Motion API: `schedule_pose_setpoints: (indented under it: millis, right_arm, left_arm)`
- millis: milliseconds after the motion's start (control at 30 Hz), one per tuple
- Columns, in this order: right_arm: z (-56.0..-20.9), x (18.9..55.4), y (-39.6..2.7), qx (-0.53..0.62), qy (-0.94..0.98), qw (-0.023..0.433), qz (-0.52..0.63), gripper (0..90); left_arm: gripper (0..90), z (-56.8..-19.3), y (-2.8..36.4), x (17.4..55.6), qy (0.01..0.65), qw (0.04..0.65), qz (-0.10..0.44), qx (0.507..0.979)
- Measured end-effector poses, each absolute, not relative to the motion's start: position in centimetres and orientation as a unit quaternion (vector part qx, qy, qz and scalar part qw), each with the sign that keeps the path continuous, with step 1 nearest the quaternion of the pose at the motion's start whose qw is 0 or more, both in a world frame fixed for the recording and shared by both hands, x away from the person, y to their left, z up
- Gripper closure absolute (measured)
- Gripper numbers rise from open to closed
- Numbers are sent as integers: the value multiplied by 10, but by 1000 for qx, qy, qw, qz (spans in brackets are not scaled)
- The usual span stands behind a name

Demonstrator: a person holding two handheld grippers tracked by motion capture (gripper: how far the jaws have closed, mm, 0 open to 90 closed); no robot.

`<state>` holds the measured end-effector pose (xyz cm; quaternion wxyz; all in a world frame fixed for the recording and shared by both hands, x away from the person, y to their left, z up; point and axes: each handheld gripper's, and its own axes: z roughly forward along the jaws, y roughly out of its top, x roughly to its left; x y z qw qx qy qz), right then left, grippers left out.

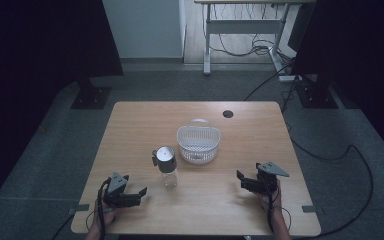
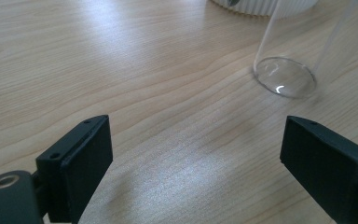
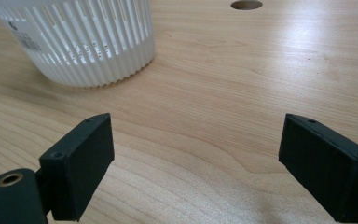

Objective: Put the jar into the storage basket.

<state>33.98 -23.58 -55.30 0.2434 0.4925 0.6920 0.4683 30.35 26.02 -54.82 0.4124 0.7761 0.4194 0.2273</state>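
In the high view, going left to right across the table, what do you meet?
left gripper → glass bottle with a metal cap → white slotted basket → right gripper

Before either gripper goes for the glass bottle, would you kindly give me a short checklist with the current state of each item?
1. Left gripper open with nothing between its jaws: ok.
2. Right gripper open with nothing between its jaws: ok.
3. Glass bottle upright on the table, metal cap on top: ok.
4. Bottle stands apart from the white basket, leaving room for the jaws: ok, though the gap is small.
5. Path from left gripper to bottle free of other things: ok.
6. Bottle has contents or is empty: cannot tell; its base looks clear in the left gripper view.
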Motion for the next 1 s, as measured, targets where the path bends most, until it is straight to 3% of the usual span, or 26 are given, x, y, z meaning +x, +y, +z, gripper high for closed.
schedule_pose_setpoints:
  millis: [900,1000]
  right_arm:
    - [-553,340,-232,497,697,260,446,84]
    - [-553,340,-231,498,697,260,446,84]
  left_arm:
    - [62,-546,260,296,389,434,243,776]
    - [55,-541,261,291,383,447,264,764]
